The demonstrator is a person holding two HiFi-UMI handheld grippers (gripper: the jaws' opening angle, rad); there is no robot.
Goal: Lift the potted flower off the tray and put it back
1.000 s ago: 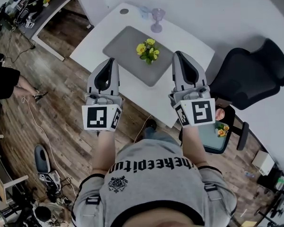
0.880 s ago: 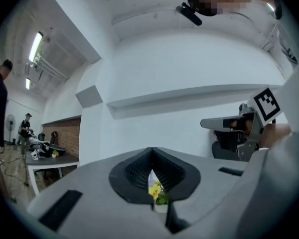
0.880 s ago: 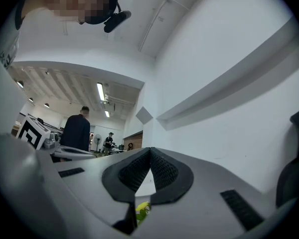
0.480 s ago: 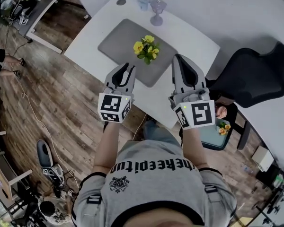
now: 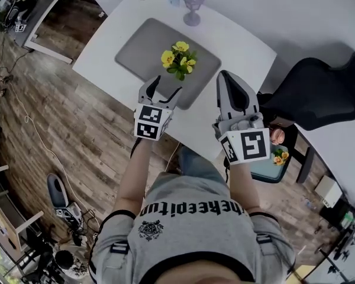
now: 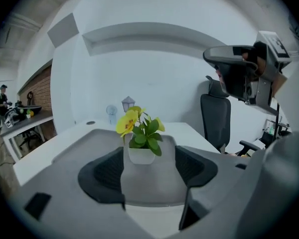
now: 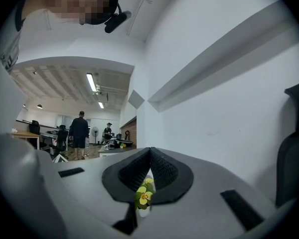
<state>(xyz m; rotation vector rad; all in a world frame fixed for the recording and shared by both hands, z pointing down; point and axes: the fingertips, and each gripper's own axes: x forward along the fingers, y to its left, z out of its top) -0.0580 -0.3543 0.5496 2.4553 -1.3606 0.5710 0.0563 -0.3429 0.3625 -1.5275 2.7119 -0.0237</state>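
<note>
Caught the potted flower [image 5: 178, 59] upright on the tray [image 5: 136, 46], just ahead of the left gripper [image 5: 164, 87], untouched between its opening jaws. Showed the right gripper [image 5: 226, 74] alongside, pinched together on nothing. Looked light, top-heavy, with delicate petals; best gripped by the stiff white pot [image 6: 141, 155].

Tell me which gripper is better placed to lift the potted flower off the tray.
Left. The left gripper points straight at the potted flower on the tray, its jaws opening, the pot framed in their gap but not yet reached. The right gripper is shut and off to the side.
</note>
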